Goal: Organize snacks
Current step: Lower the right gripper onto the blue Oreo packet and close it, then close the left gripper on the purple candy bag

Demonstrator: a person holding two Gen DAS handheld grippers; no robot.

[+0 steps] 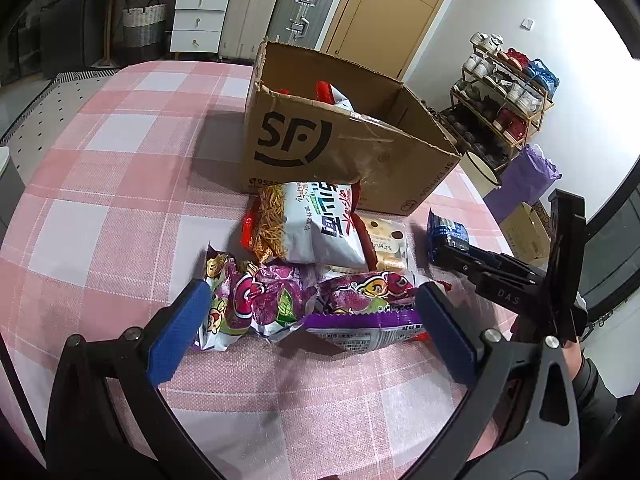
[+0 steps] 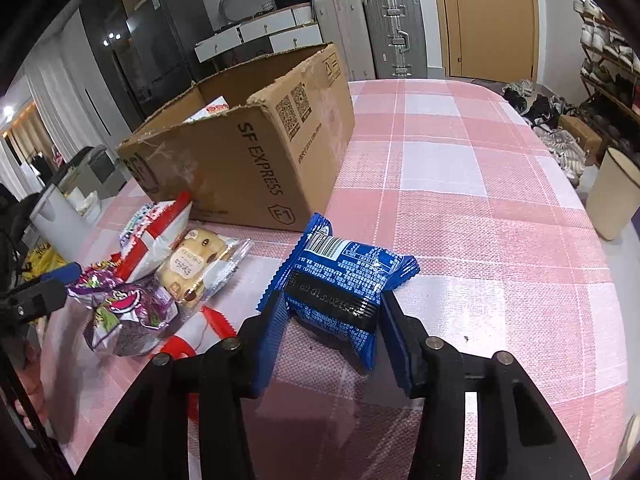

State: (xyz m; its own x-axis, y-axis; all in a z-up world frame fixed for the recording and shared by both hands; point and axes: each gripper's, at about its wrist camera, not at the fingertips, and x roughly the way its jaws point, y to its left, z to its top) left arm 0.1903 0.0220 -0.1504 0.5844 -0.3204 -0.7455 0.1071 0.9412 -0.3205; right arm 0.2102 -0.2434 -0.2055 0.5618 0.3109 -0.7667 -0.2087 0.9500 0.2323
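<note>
Gripping the blue packet [image 2: 344, 280] by its near end, the right claw [image 2: 334, 320] has both fingers pressed against the wrapper; the packet's far end seems to rest on the pink checked table [image 2: 480, 200], though I cannot tell if it is lifted clear. Its long axis runs away from the claw, toward the upper middle of the right wrist view. The box [image 2: 256, 160] stands up and to the left of the packet there, near it, open at the top, with some packets already inside. So the coming move is, I judge, a lift and a swing leftward over the near wall of the box.

In the left wrist view, the left claw [image 1: 312, 316] is spread wide, its blue pads either side of the purple bag [image 1: 280, 304], not pinching it. That bag lies crosswise between the pads at the lower middle of the frame. Behind it, toward the box [image 1: 332, 148], lie a noodle bag [image 1: 312, 224] and a bun pack [image 1: 386, 244], touching one another. The right claw is the nearer to a finished drop.
</note>
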